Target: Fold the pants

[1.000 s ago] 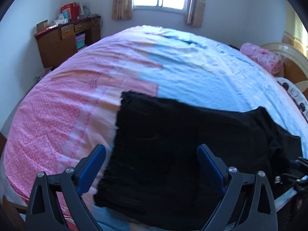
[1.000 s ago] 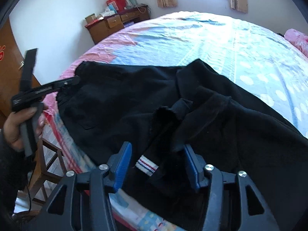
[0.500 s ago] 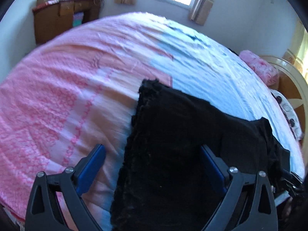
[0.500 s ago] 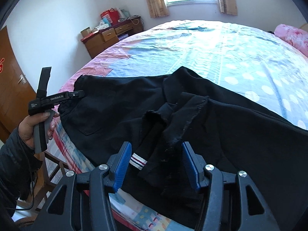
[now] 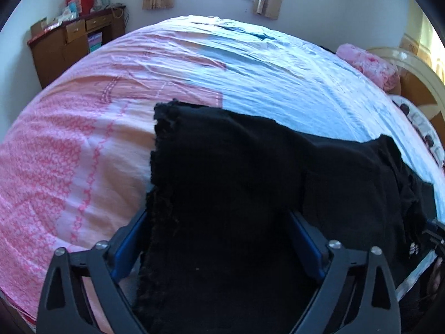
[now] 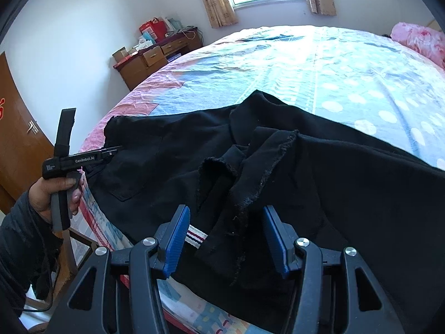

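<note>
Black pants (image 5: pixel 250 194) on the bed (image 5: pixel 83 153) cover the blue tips of the left tongs (image 5: pixel 219 239), hiding their grip. The pants' right end runs past the frame edge beside the right tongs (image 6: pixel 226 239).

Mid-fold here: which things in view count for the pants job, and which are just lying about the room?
Part of the job:
- black pants
- left hand-held gripper, jaws open, astride the pants' frayed edge
- right hand-held gripper, jaws open over a bunched fold
- bed

Just lying about:
- wooden dresser
- red bag
- pink pillow
</note>
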### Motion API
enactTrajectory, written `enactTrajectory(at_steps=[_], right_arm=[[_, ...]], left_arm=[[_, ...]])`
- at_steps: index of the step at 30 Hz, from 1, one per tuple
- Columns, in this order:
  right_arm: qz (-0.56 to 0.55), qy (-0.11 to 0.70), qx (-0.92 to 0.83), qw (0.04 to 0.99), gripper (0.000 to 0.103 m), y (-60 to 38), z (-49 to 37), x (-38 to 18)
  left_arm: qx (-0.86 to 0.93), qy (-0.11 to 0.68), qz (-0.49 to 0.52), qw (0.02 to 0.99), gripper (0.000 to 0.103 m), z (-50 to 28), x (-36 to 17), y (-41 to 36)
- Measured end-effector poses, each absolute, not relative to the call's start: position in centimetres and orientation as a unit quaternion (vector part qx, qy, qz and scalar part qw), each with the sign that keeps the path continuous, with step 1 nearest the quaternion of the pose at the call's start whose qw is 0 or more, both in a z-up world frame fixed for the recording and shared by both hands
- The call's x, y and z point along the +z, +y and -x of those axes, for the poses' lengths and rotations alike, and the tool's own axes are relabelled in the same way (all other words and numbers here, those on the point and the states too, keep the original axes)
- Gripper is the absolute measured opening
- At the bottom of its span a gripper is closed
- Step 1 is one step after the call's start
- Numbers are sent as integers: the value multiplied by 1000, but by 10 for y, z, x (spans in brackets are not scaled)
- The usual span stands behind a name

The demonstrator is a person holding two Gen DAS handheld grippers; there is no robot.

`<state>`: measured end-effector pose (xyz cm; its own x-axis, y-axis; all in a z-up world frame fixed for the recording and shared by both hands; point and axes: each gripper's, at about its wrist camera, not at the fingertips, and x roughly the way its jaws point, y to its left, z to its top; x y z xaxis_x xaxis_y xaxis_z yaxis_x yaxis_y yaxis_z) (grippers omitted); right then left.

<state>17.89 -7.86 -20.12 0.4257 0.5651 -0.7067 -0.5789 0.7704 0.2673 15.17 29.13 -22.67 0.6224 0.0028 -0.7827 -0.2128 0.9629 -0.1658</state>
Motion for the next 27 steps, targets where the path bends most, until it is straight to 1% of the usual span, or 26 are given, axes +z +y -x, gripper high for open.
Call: enactTrajectory(at_steps=[1,5,7,9,10,11,12,13,14,17,22,27], right_arm=[[7,415,339,844,56,-78,-179,-201],[2,412,339,846,56,-80,-177,-200],[-1,411,339,847,56,-82,-175,-199],[-4,409,339,847,56,-84,-174,-199],[-7,407,338,848,56,-86,-173,-198],[-8,405,338,850,56,-88,-173,-197],[-10,402,337,851,56,-90,-172,-195],[-12,399,335,854,56,-92,-172,-194],[-16,396,333,856,56,-95,-172,-193],[-25,397,329,857,56,-99,-172,-191],[-34,386,320,865,56,-113,-169,-187],[-41,387,285,876,56,-138,-175,-186]], left_arm=[[57,433,119,892,103,-154,-227,290],[54,452,114,883,103,-163,-226,288],[57,449,111,885,102,-162,-225,285],[53,443,104,889,88,-157,-222,281],[52,437,96,893,68,-152,-217,278],[47,435,93,895,51,-148,-213,276],[45,432,96,896,45,-145,-210,277],[37,430,102,896,32,-141,-207,277],[29,424,109,898,28,-137,-204,278],[28,412,115,903,23,-129,-193,276],[15,381,146,913,22,-117,-164,267],[-41,346,183,919,22,-104,-123,241]])
